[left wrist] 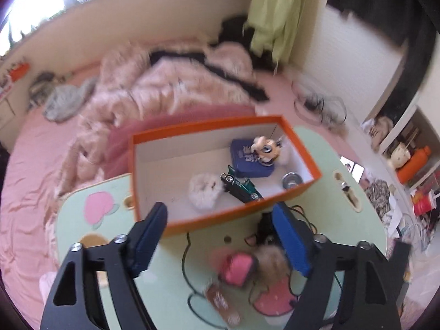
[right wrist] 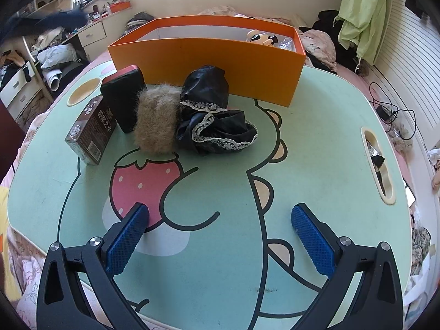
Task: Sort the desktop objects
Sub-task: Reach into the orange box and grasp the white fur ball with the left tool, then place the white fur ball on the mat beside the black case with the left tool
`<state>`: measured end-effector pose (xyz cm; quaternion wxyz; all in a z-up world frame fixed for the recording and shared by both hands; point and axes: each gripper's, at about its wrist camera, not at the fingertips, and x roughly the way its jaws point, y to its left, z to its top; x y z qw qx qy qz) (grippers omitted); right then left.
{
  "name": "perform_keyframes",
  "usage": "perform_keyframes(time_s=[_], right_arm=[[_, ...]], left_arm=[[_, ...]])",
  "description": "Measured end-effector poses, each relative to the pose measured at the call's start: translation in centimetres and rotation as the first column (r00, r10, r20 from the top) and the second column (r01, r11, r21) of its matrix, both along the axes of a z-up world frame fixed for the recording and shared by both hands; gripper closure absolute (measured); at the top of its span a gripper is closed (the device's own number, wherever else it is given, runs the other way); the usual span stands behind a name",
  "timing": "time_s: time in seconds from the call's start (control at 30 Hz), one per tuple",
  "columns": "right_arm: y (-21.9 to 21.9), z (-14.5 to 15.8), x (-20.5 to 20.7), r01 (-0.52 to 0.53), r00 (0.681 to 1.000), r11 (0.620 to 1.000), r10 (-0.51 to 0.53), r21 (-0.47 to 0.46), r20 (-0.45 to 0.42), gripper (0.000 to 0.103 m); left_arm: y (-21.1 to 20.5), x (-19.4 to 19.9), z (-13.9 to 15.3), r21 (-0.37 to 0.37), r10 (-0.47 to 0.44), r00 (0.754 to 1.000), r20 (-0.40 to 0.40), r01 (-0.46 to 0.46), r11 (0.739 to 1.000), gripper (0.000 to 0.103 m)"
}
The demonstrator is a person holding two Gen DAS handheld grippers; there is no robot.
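An orange box stands at the far side of the green cartoon table. In the left wrist view it holds a white fluffy ball, a green toy car, a blue tin, a small figurine and a metal cup. On the table lie a brown card box, a black-and-pink case, a tan fur ball and black lace cloth. My left gripper hovers open above the box's near wall. My right gripper is open, low over the table.
A bed with pink bedding lies behind the table. Cables lie to the right. The table has a slot handle on its right side and a round recess at left. Cluttered drawers stand at far left.
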<state>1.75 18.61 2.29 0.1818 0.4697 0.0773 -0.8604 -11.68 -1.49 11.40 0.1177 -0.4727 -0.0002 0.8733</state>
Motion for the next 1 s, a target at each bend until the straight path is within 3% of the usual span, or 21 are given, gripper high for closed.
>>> perform_keyframes(time_s=[0.13, 0.3, 0.47, 0.5, 0.57, 0.7, 0.87, 1.0], right_arm=[[0.0, 0.1, 0.0, -0.001, 1.0, 1.0, 0.001, -0.001, 0.0, 0.0], [-0.1, 0.0, 0.1, -0.004, 1.0, 1.0, 0.004, -0.003, -0.002, 0.0], [-0.1, 0.1, 0.1, -0.004, 1.0, 1.0, 0.004, -0.004, -0.003, 0.0], [-0.1, 0.1, 0.1, -0.004, 1.0, 1.0, 0.004, -0.004, -0.003, 0.0], [0.0, 0.1, 0.0, -0.005, 1.0, 1.0, 0.005, -0.004, -0.004, 0.0], [-0.1, 0.1, 0.2, -0.005, 1.0, 1.0, 0.005, -0.005, -0.004, 0.0], [-0.1, 0.1, 0.2, -0.005, 1.0, 1.0, 0.005, -0.006, -0.004, 0.0], [-0.1, 0.1, 0.3, -0.006, 1.0, 1.0, 0.006, -0.006, -0.005, 0.0]], left_arm=[[0.6, -5.1, -3.4, -0.055, 0.03, 0.99, 0.135, -0.023, 0.998, 0.055], [0.9, -7.9, -6.3, -0.06, 0.047, 0.968, 0.248, -0.033, 0.998, 0.055], [1.3, -8.4, -7.9, -0.122, 0.065, 0.963, 0.263, -0.033, 0.992, 0.059], [1.0, -8.5, -8.1, -0.127, 0.077, 0.965, 0.249, -0.047, 0.991, 0.069], [0.7, -8.5, -8.1, -0.137, 0.089, 0.968, 0.234, -0.057, 0.989, 0.07], [0.1, -8.4, -7.1, -0.072, 0.08, 0.974, 0.213, -0.066, 0.995, 0.071], [-1.0, -5.6, -1.7, 0.055, 0.053, 0.996, 0.067, -0.057, 0.997, 0.071], [-2.0, -1.4, 1.5, 0.093, 0.028, 0.999, -0.037, -0.025, 0.995, 0.071]])
